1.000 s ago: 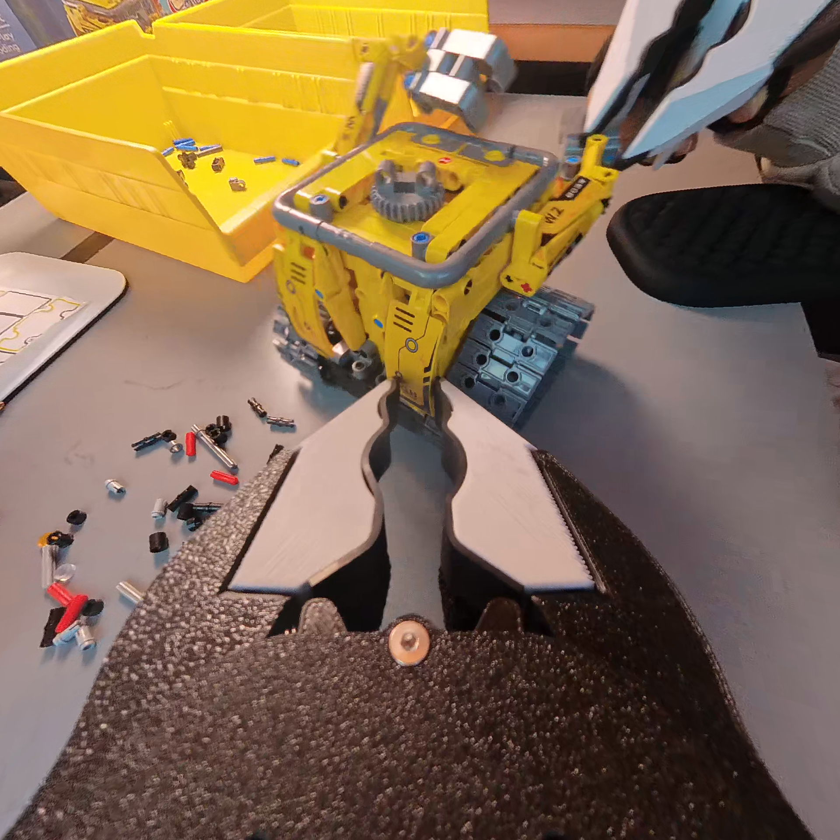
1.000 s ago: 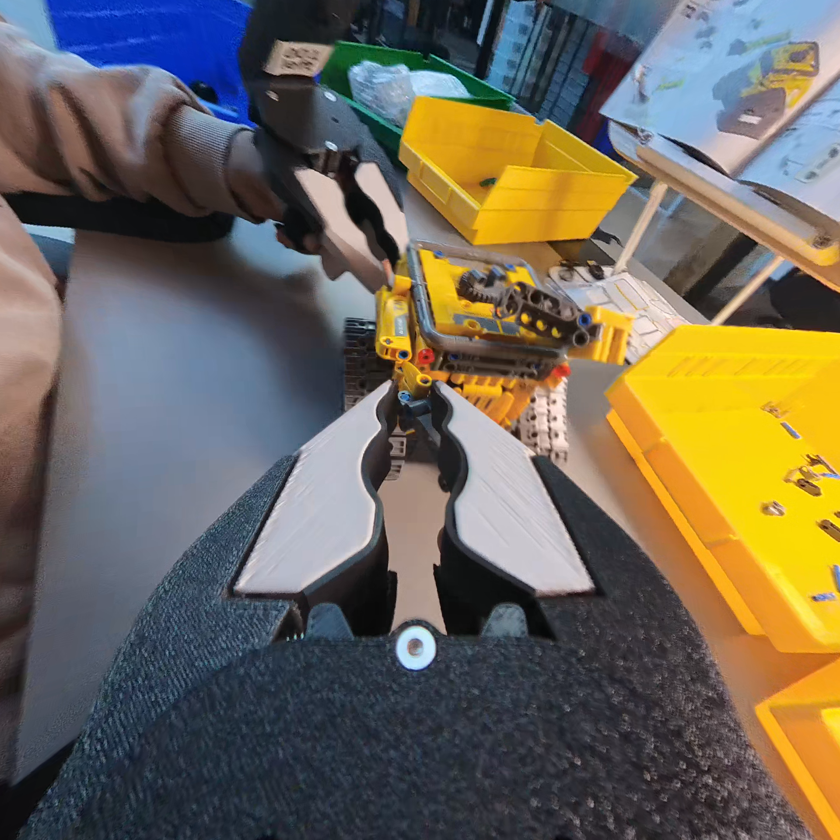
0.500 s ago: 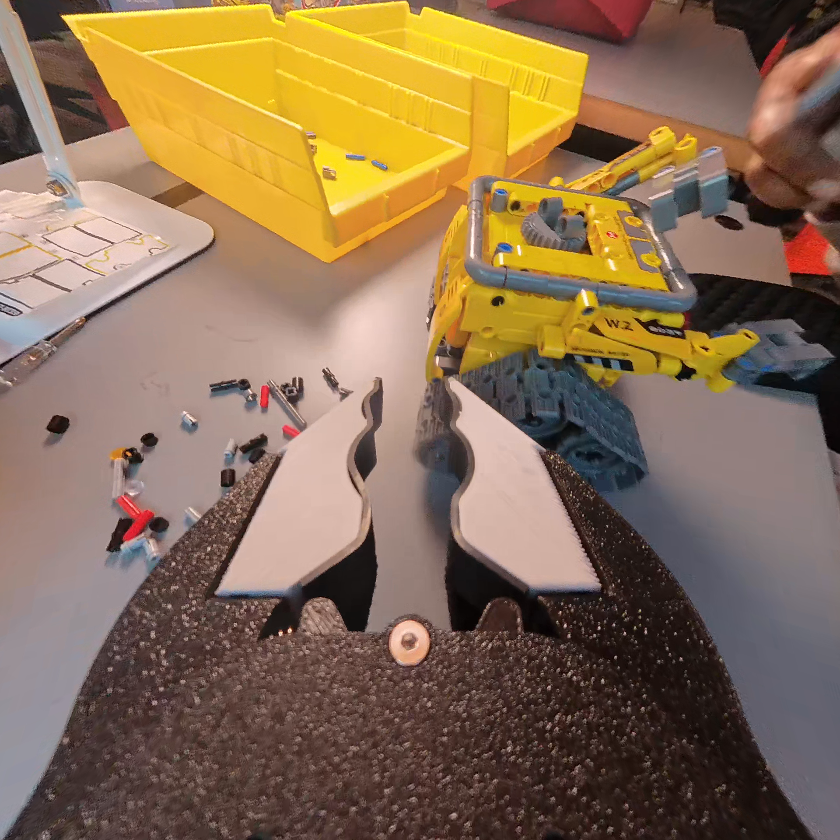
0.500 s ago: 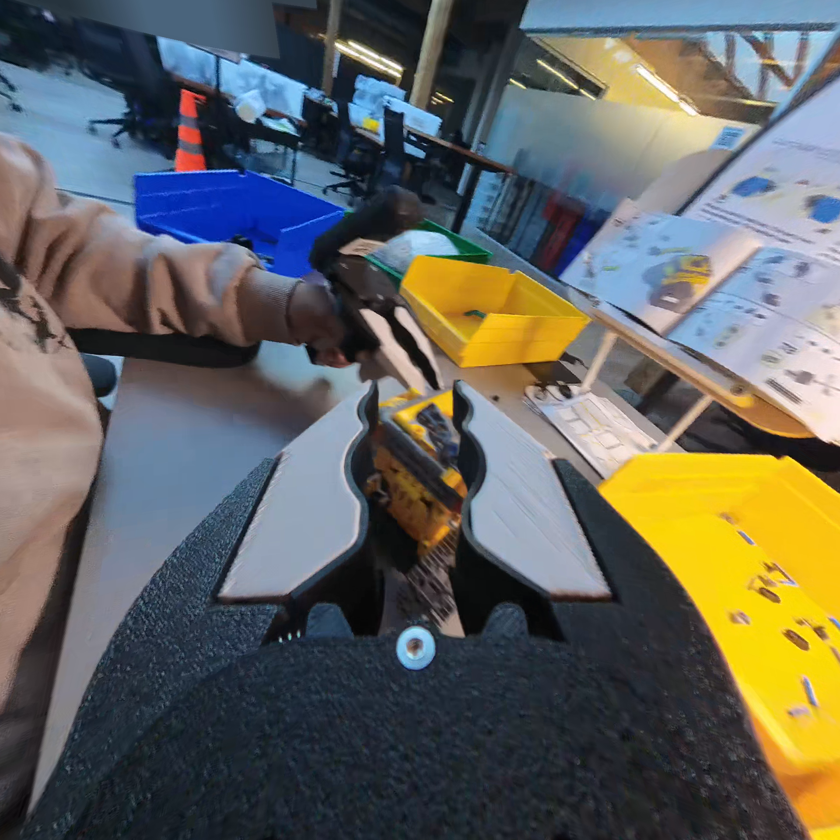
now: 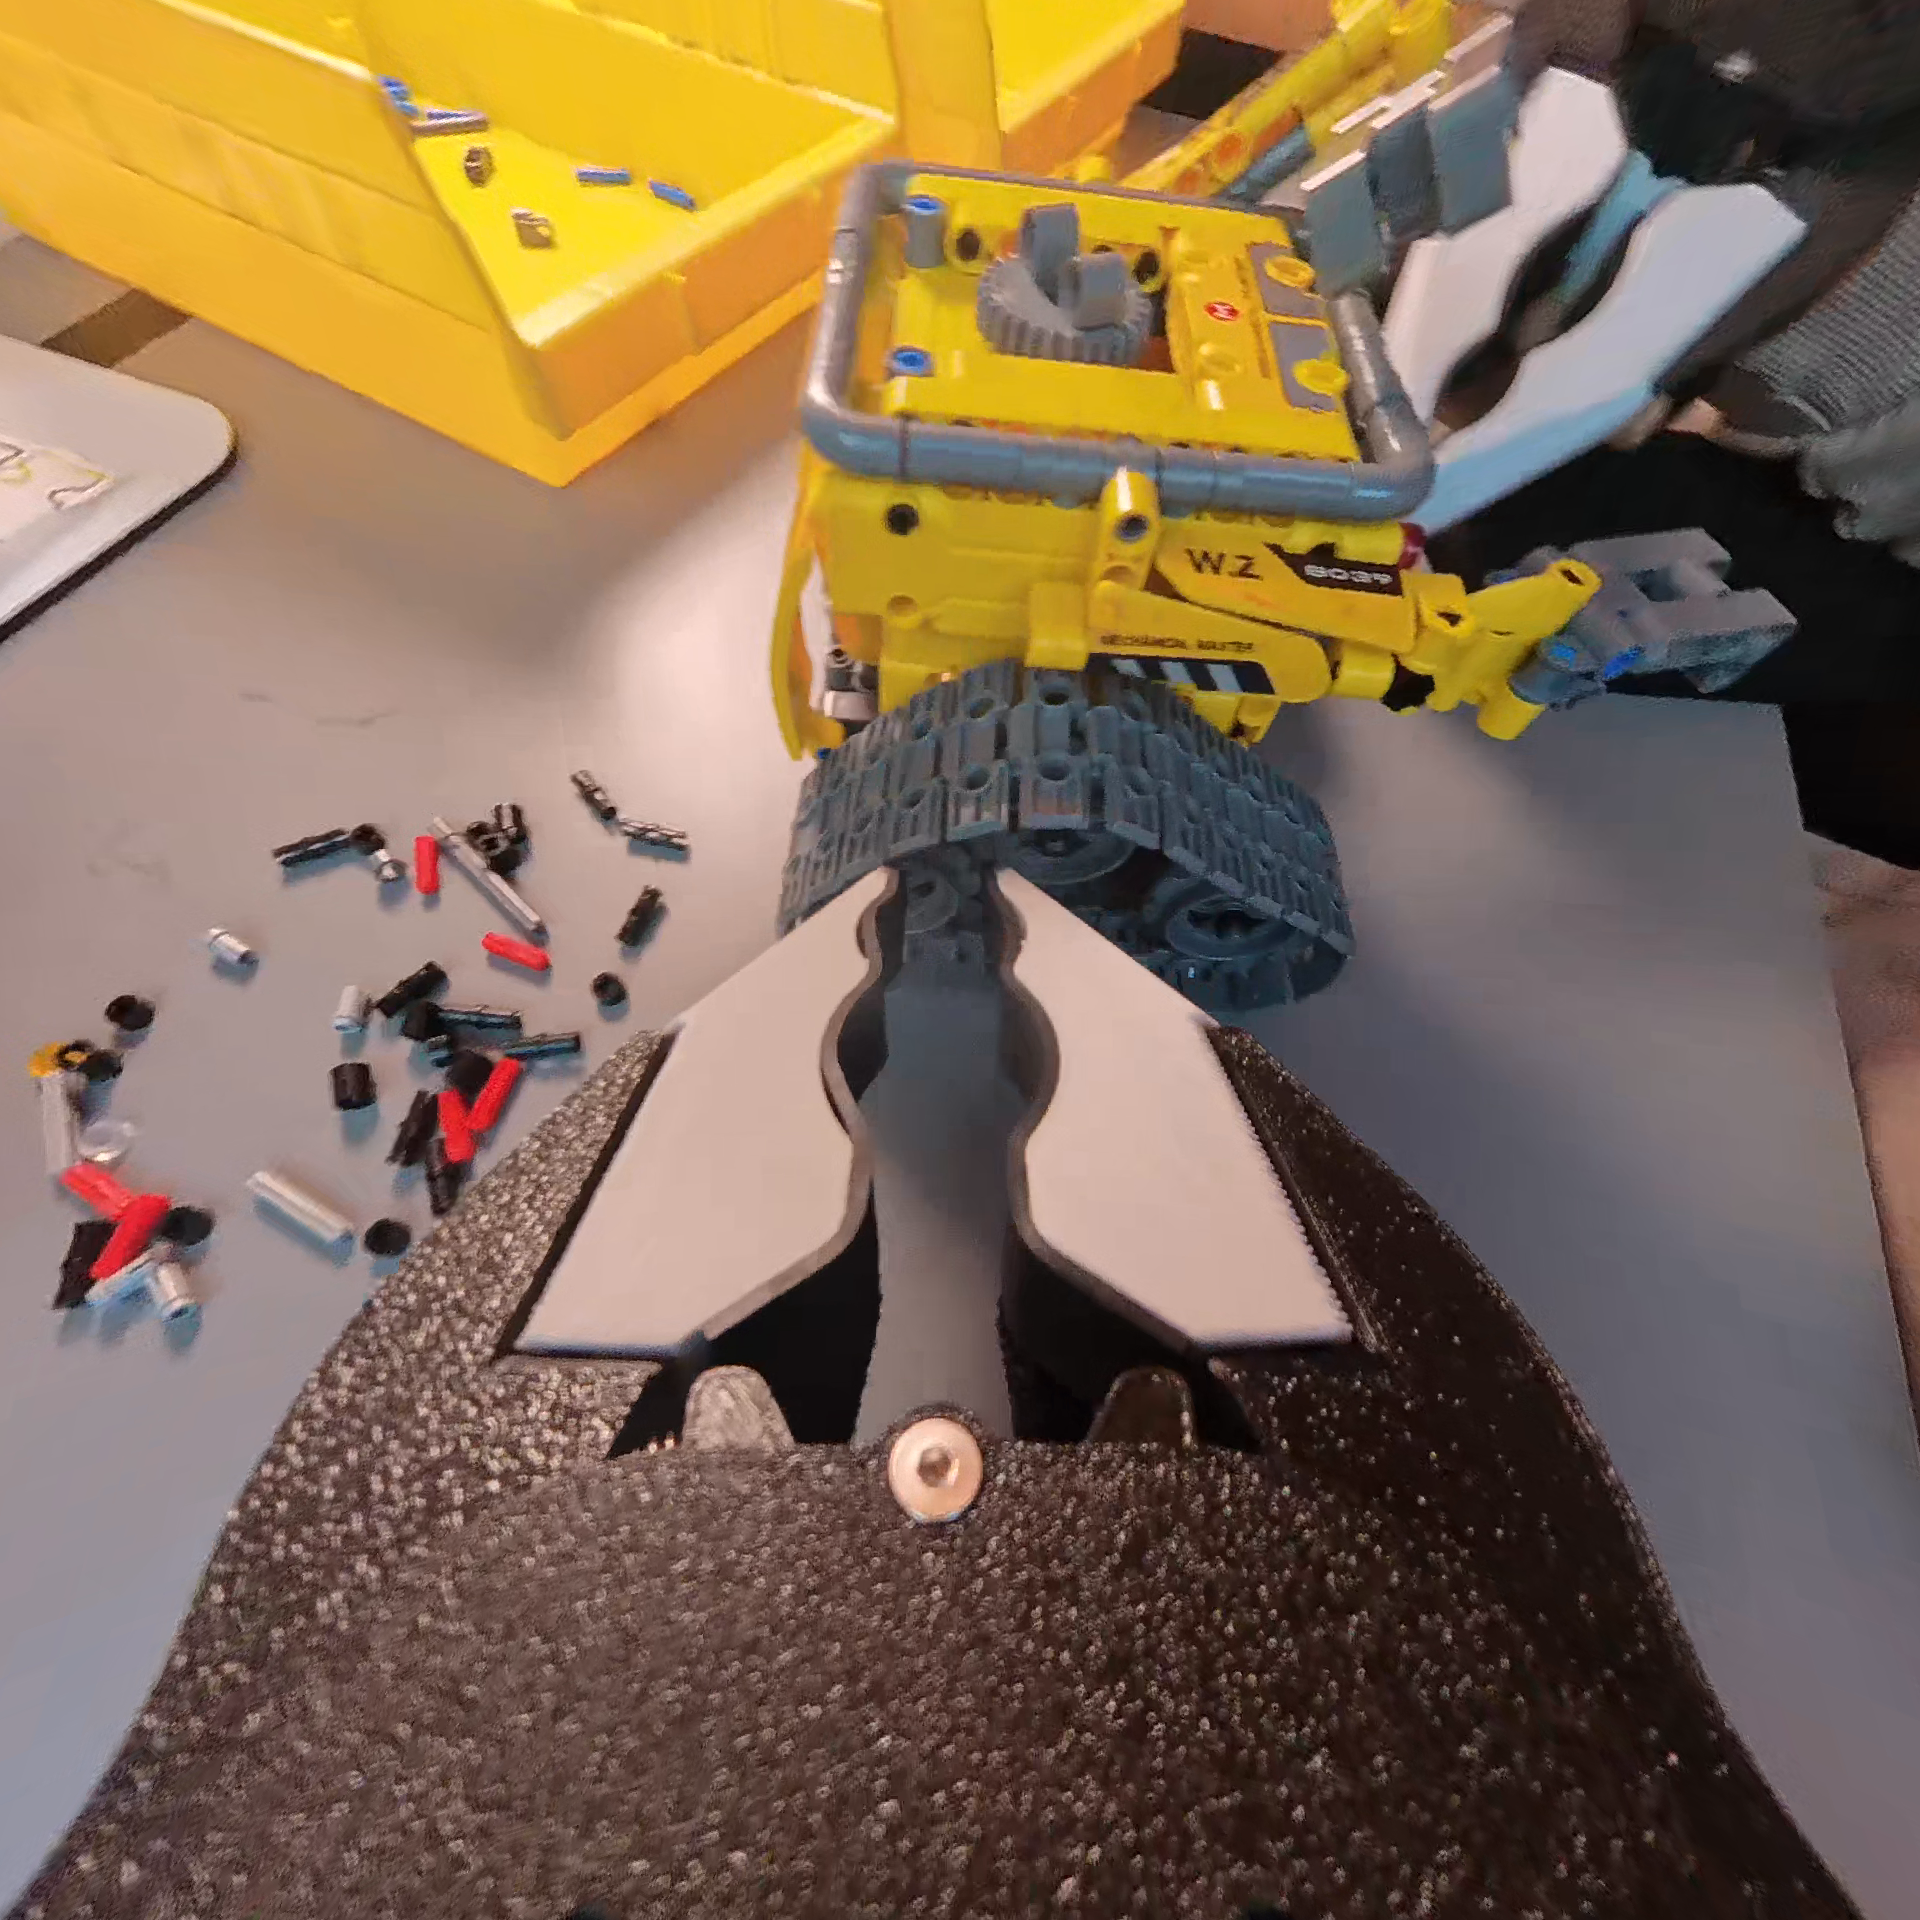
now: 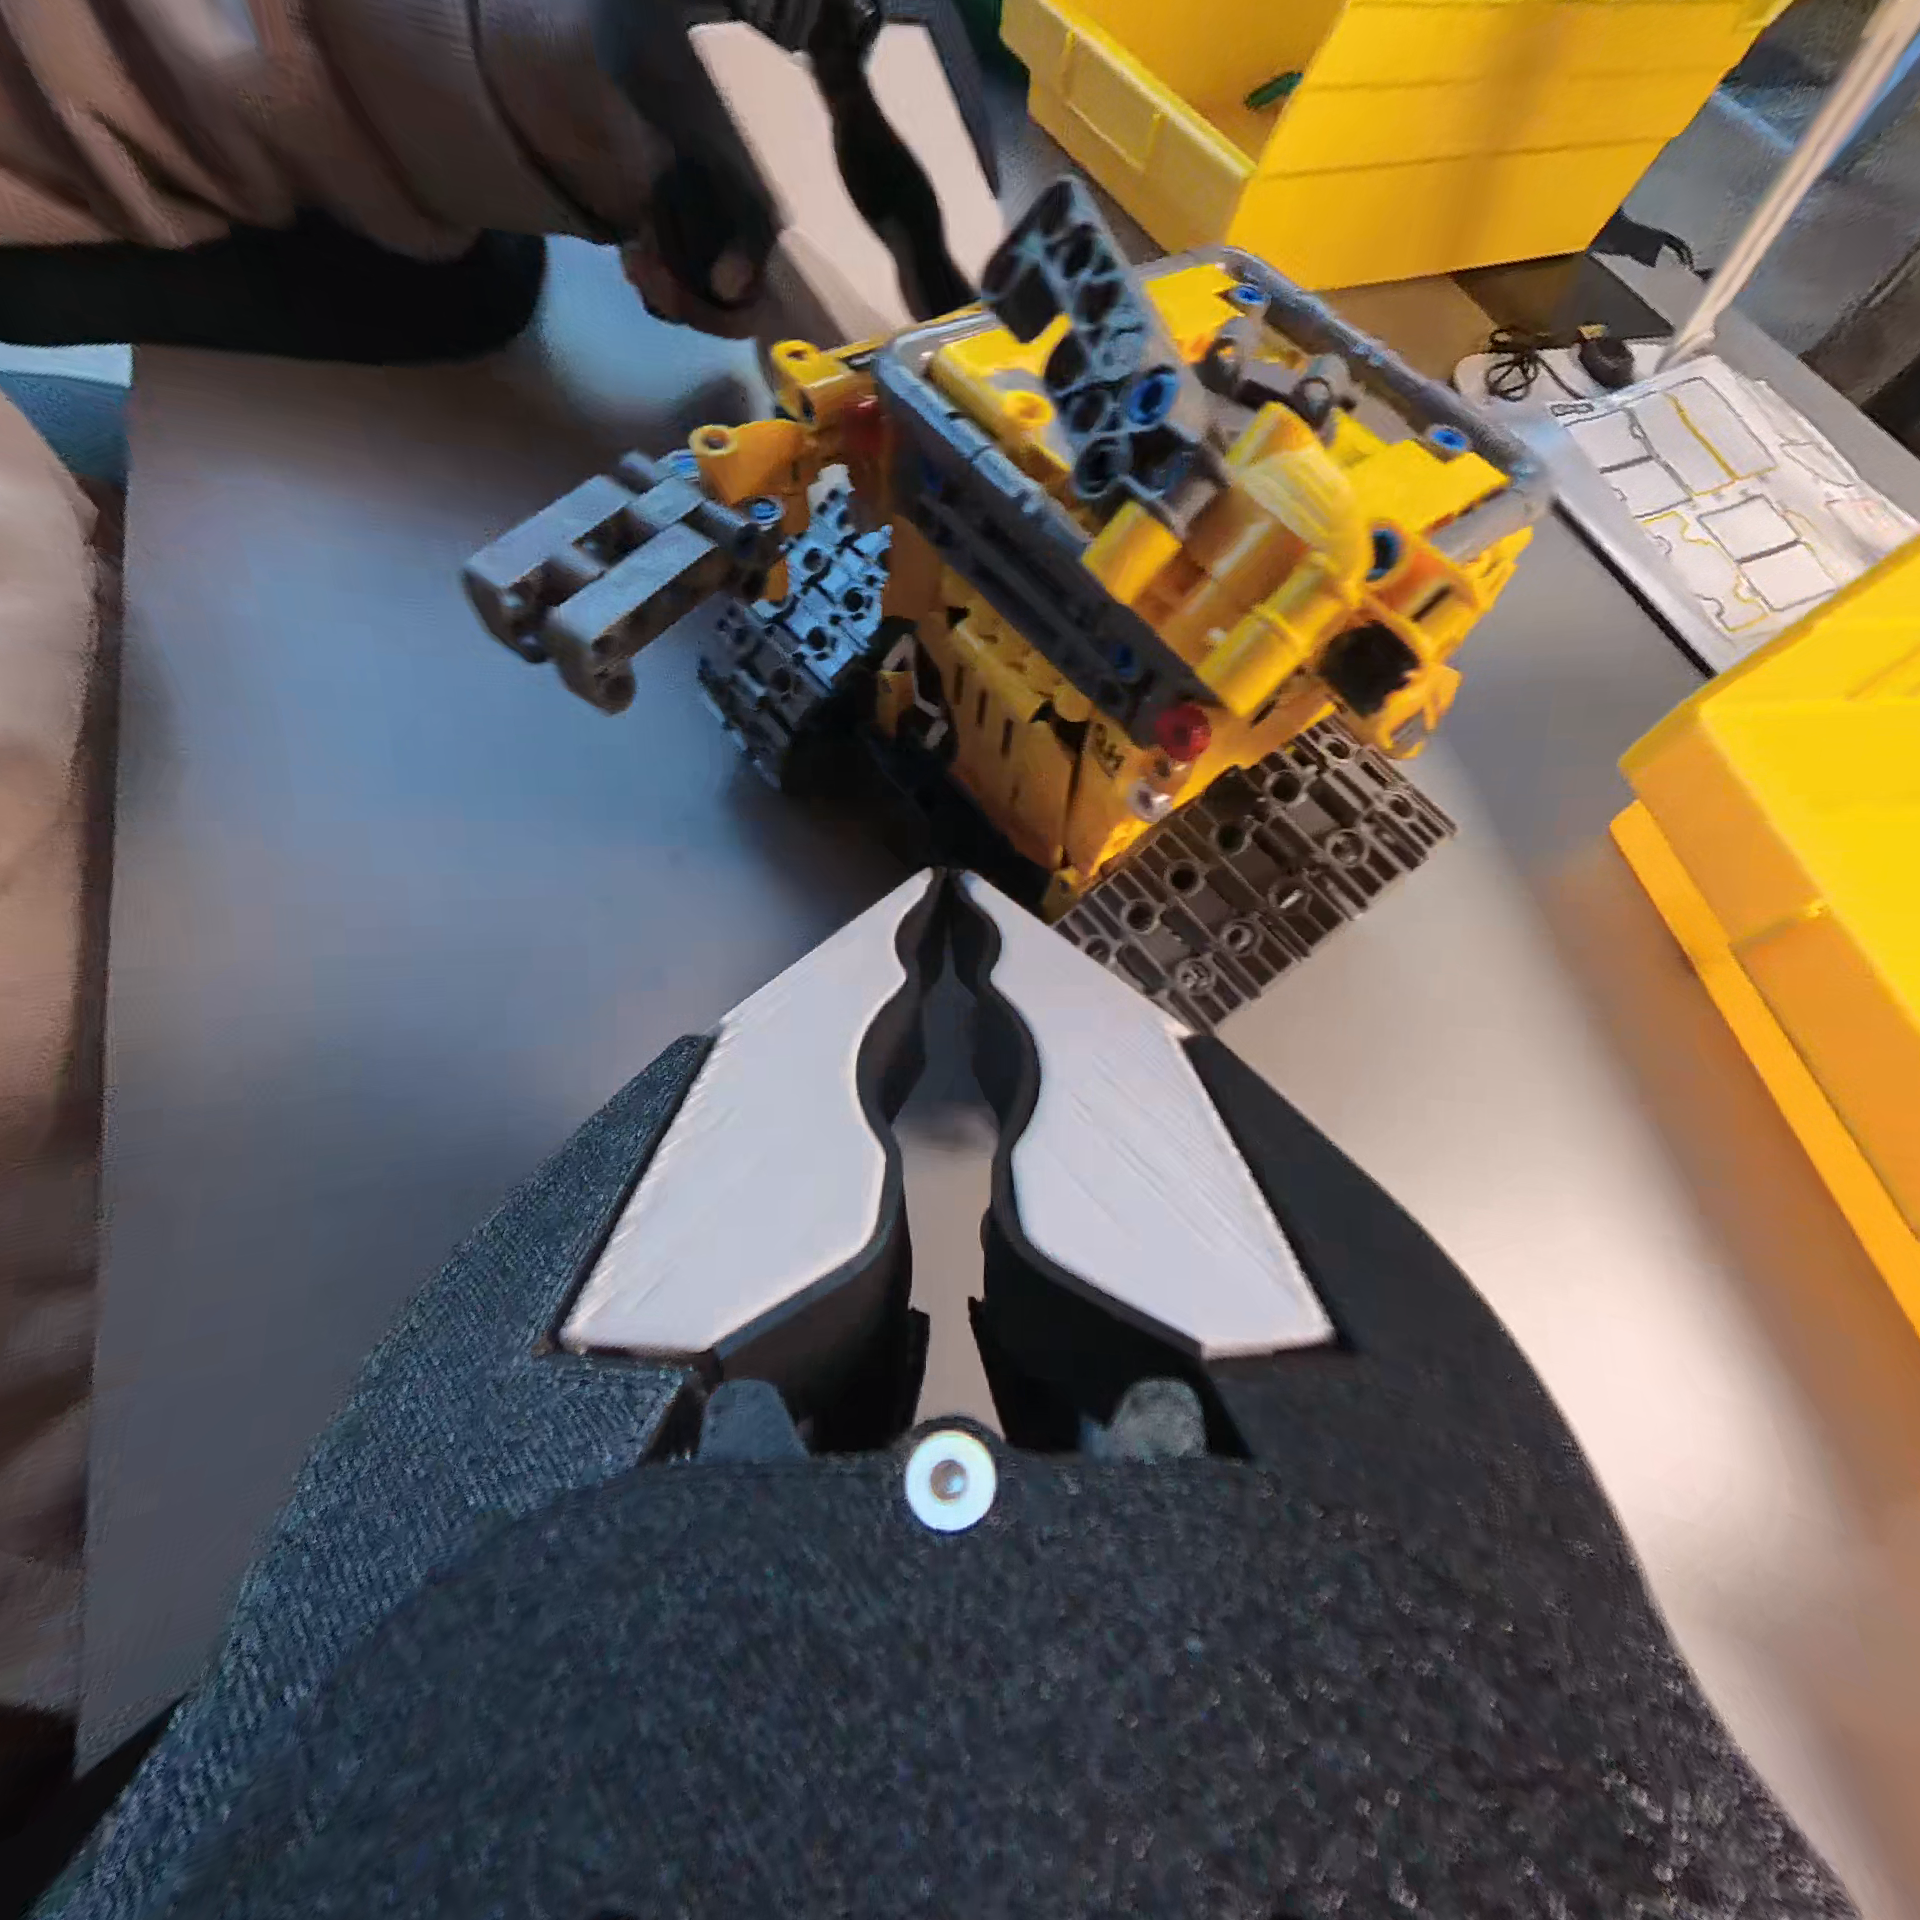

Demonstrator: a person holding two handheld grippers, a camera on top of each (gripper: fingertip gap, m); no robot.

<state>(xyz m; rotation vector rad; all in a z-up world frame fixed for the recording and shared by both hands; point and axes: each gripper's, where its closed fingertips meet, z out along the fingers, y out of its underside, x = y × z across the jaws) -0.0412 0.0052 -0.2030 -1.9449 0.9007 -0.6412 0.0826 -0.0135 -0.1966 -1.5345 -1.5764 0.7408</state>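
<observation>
On the grey table (image 5: 1455, 1091), toward its far side, stands a yellow brick-built tracked vehicle model (image 5: 1081, 520) with a grey tube frame round its flat top, a grey gear in the middle of that top, dark grey rubber-like tracks (image 5: 1070, 821) beneath, and a yellow arm ending in a grey block claw (image 5: 1652, 613). In the right wrist view the model looks tilted, one track lifted. Behind it, along the far edge, sit large yellow plastic bins (image 5: 499, 208) with a few small pieces inside; another yellow bin (image 6: 1808, 831) lies at the table's right side. A white board with a printed sheet (image 5: 83, 488) rests at the left edge. A scatter of small black, red and grey pins and connectors (image 5: 416, 1029) lies on the table just left of the left tool.

The left tool (image 5: 940, 894) has its fingers narrowly apart, tips against the near track; whether they pinch it I cannot tell. The right tool (image 6: 948, 888) is closed with tips together, holding nothing, just short of the model's lower front.
</observation>
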